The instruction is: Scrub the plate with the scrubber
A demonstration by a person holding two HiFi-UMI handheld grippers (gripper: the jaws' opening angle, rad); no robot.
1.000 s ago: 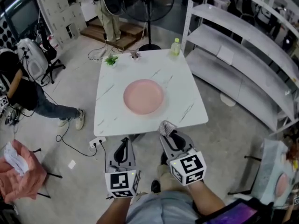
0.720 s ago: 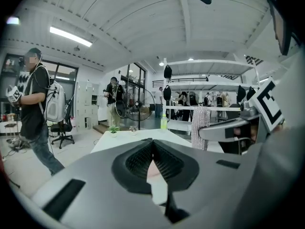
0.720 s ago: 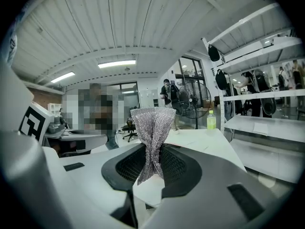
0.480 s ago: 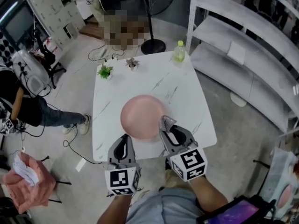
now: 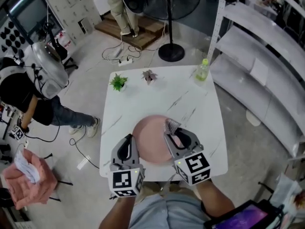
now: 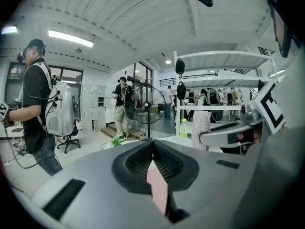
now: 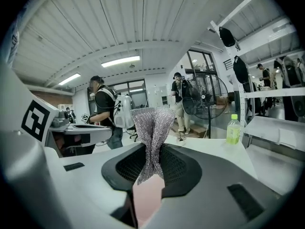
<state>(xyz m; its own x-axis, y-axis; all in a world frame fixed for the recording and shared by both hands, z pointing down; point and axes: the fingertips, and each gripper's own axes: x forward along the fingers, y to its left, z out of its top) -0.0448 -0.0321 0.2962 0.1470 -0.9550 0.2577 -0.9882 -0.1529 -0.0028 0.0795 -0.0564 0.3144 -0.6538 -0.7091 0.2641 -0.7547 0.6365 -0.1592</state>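
A round pink plate [image 5: 148,143] lies on the white marble table [image 5: 200,104], near its front edge. My right gripper [image 5: 172,133] is shut on a silver mesh scrubber [image 5: 171,126], which sticks up out of the jaws above the plate's right part. The right gripper view shows the scrubber [image 7: 152,128] pinched upright, with the pink plate [image 7: 147,197] below. My left gripper [image 5: 127,143] is shut and holds nothing, its tip at the plate's left edge. In the left gripper view the left gripper [image 6: 152,147] shows closed jaws and a sliver of plate [image 6: 158,187] beneath them.
At the table's far side stand a small green plant [image 5: 117,82], a second small plant [image 5: 149,75] and a green bottle [image 5: 203,69]. A fan stand [image 5: 171,51] is behind the table, white shelves [image 5: 267,66] on the right, and a person [image 5: 26,92] on the left.
Both grippers have moved forward from in front of the table to over its near edge. The scrubber has come from short of the plate to above it, still held.
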